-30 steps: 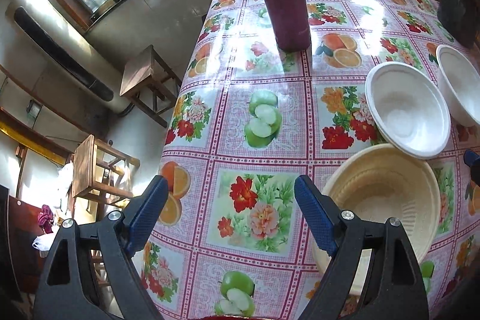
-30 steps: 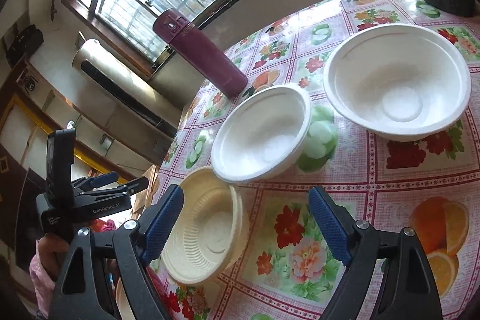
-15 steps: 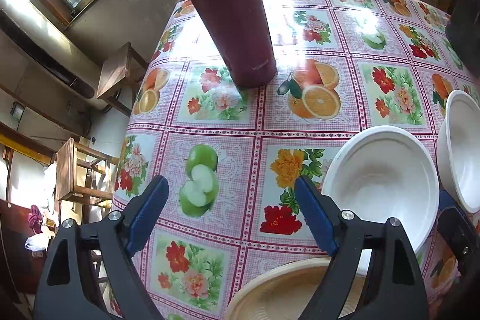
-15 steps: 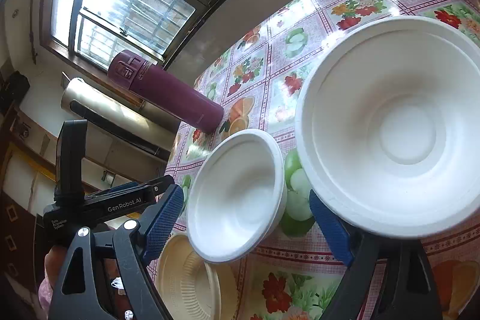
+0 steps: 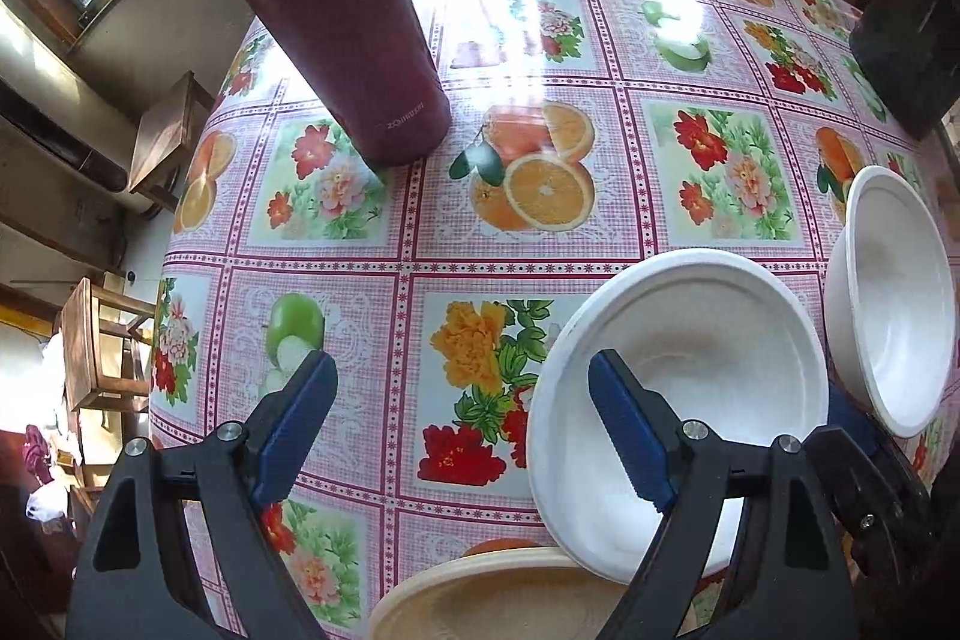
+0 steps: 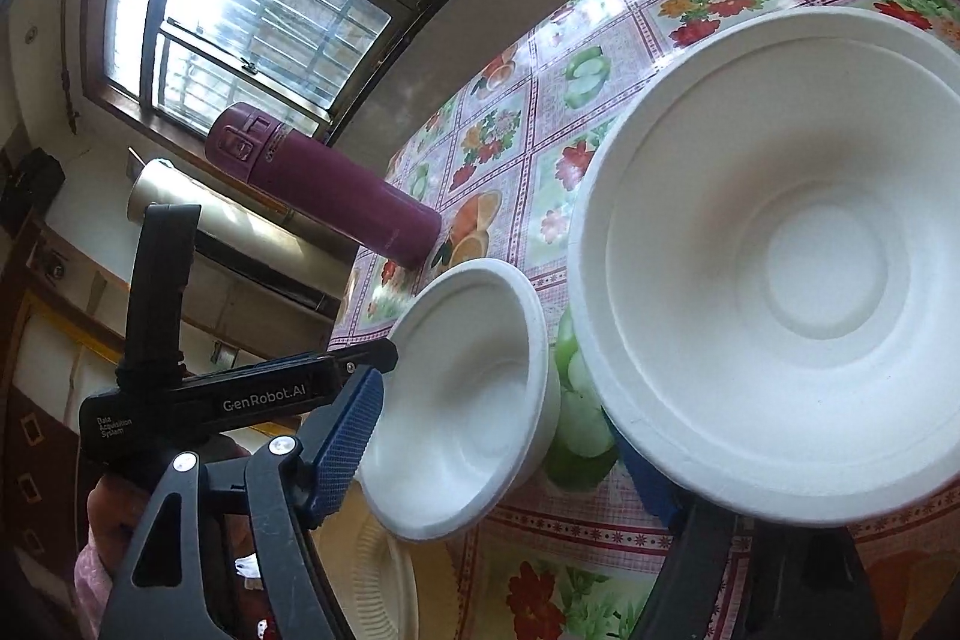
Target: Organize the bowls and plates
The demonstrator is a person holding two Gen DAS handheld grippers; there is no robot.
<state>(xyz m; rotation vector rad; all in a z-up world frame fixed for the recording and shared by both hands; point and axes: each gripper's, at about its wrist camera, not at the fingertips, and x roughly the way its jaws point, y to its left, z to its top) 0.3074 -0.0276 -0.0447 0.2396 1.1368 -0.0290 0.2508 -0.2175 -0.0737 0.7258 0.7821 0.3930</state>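
A small white bowl (image 5: 690,388) sits on the flowered tablecloth (image 5: 528,232). My left gripper (image 5: 459,430) is open, and the bowl's left rim lies between its jaws, the right finger (image 5: 624,436) hanging over the bowl's inside. A larger white bowl (image 5: 888,304) stands to its right, and a cream plate (image 5: 498,604) is at the bottom edge. In the right wrist view the large bowl (image 6: 780,250) fills the right side, with the small bowl (image 6: 462,412) and cream plate (image 6: 384,580) to its left. My right gripper (image 6: 498,466) is closing. Its right finger is tucked under the large bowl's near rim, and no pad visibly presses.
A tall purple flask (image 5: 324,10) stands at the back left of the table, also visible as the flask (image 6: 336,196) in the right wrist view. A dark object (image 5: 912,10) occupies the far right corner. Wooden stools (image 5: 162,136) stand beyond the table's left edge.
The left gripper travelled forward from the cream plate to the small white bowl. The right gripper moved closer to the two white bowls, slipped a finger under the large one, and its jaws narrowed slightly.
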